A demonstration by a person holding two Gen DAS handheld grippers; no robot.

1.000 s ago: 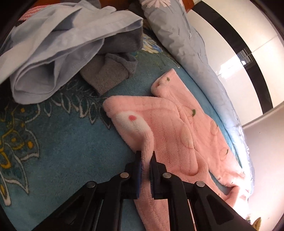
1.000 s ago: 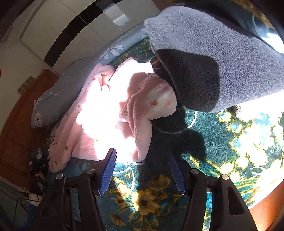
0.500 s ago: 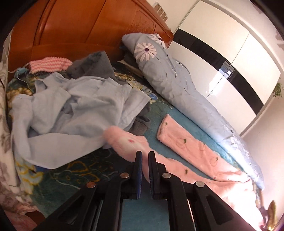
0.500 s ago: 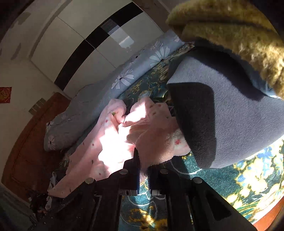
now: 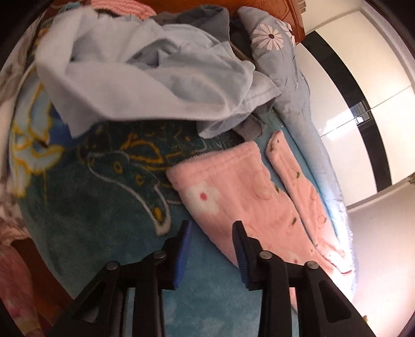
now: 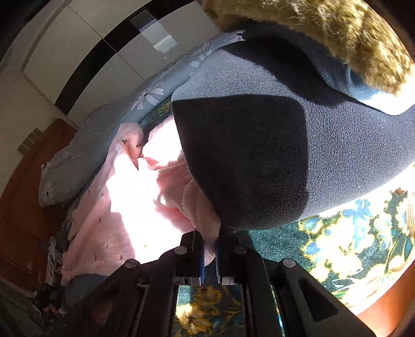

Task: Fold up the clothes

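Note:
Fluffy pink pyjama trousers [image 5: 249, 197] with small flower prints lie stretched on the teal flowered bedspread [image 5: 98, 207]. One leg end lies flat just ahead of my left gripper [image 5: 211, 233], which is open and empty, its jaws apart above the leg's edge. In the right wrist view my right gripper [image 6: 208, 248] is shut on a bunched end of the pink trousers [image 6: 199, 212], beside a dark grey fleece garment [image 6: 259, 155]. Sunlight washes out much of the pink fabric there.
A crumpled light blue shirt [image 5: 145, 77] and grey clothes [image 5: 251, 127] pile up near the wooden headboard [image 5: 275, 10]. A grey-blue daisy-print quilt [image 5: 298, 85] runs along the wall side. A brown furry item [image 6: 324, 33] lies on top of the fleece.
My left gripper has opened and let go of the pink trouser leg, which now lies flat on the bedspread. My right gripper stays shut on the other end, now closer to the fleece.

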